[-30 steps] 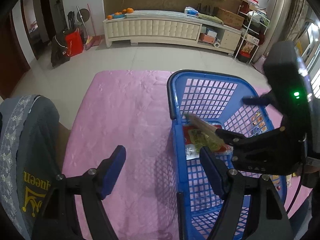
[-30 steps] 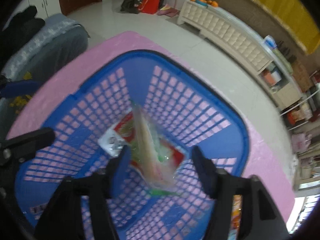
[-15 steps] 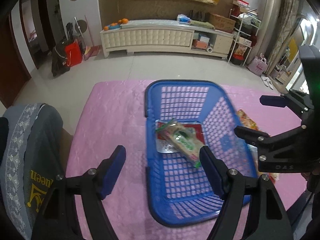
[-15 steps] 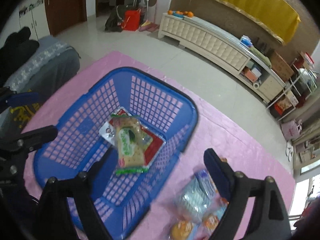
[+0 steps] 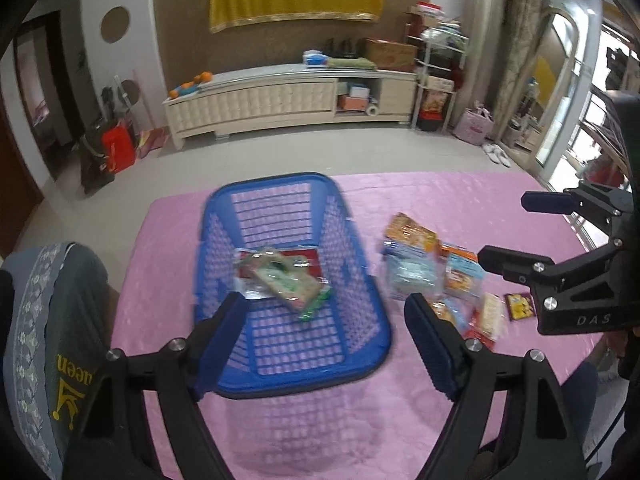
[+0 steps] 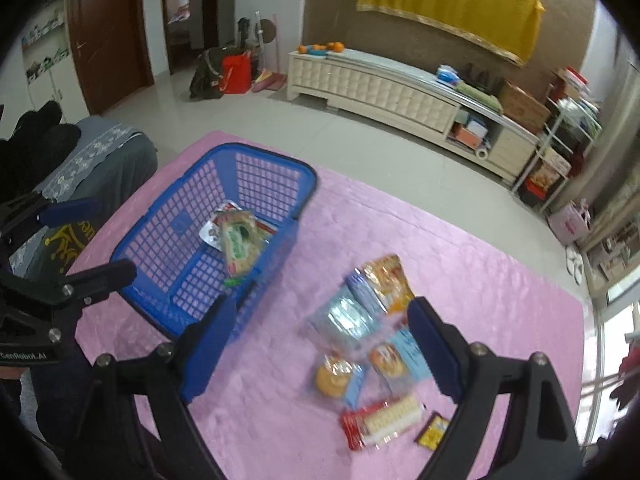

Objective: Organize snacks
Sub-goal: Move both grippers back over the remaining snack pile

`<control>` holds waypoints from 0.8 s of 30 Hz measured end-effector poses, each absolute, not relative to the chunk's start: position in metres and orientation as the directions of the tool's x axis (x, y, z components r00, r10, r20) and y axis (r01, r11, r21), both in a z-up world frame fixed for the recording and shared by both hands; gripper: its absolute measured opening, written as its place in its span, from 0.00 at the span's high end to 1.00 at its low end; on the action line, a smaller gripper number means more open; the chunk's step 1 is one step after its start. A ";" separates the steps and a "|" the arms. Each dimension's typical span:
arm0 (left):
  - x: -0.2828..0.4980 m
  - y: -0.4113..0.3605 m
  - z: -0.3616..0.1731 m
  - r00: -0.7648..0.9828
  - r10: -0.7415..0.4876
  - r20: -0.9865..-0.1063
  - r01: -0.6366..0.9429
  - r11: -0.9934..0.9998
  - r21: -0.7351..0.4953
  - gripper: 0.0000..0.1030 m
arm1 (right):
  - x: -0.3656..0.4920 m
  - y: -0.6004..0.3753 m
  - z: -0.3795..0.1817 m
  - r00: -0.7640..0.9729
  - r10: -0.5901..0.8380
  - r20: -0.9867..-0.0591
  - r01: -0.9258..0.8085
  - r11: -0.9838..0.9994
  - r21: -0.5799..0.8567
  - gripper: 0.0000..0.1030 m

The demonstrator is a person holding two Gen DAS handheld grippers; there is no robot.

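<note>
Beneath green packet point(image 5: 286, 280), half-hidden red packet point(image 5: 310, 259)

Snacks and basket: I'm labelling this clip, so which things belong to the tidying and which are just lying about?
Job:
basket
packets in it
loose packets on the pink cloth

Lying about:
cabinet
oranges
red bag
yellow cloth

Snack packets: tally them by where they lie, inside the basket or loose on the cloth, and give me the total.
Packets inside the blue basket: 2
Loose packets on the pink cloth: 6, as far as the blur allows
Total: 8
</note>
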State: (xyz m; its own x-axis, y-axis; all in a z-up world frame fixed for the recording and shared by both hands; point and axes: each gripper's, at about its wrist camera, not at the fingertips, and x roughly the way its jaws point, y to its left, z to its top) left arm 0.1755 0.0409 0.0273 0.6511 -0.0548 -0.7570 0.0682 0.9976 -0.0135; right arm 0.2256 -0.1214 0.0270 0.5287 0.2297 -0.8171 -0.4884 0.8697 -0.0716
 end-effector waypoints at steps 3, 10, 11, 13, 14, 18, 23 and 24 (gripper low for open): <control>0.175 0.018 0.019 0.640 -0.072 -0.765 0.107 0.994 -0.004 0.21 | 0.219 -0.146 0.019 0.518 0.224 -0.826 -0.466 0.883 -0.052 0.12; 0.179 -0.026 0.002 0.613 -0.105 -0.783 0.174 0.985 0.004 0.21 | 0.210 -0.197 0.006 0.505 0.204 -0.839 -0.426 0.904 -0.036 0.12; 0.180 -0.031 -0.001 0.608 -0.112 -0.786 0.181 0.983 0.000 0.21 | 0.209 -0.203 0.005 0.505 0.206 -0.838 -0.420 0.907 -0.031 0.12; 0.182 -0.041 -0.008 0.601 -0.120 -0.790 0.194 0.981 -0.001 0.21 | 0.209 -0.216 -0.001 0.508 0.210 -0.835 -0.410 0.912 -0.021 0.12; 0.183 -0.047 -0.013 0.596 -0.121 -0.794 0.201 0.980 0.001 0.21 | 0.210 -0.223 -0.005 0.515 0.215 -0.830 -0.405 0.914 -0.014 0.12; 0.188 -0.063 -0.032 0.572 -0.118 -0.812 0.210 0.978 0.006 0.21 | 0.208 -0.238 -0.024 0.542 0.256 -0.800 -0.431 0.902 -0.004 0.12; 0.198 -0.077 -0.060 0.536 -0.131 -0.834 0.193 0.981 -0.031 0.21 | 0.210 -0.238 -0.057 0.573 0.198 -0.795 -0.501 0.853 -0.148 0.12; 0.201 -0.079 -0.067 0.526 -0.132 -0.840 0.184 0.982 -0.039 0.21 | 0.214 -0.240 -0.064 0.558 0.207 -0.803 -0.511 0.849 -0.136 0.12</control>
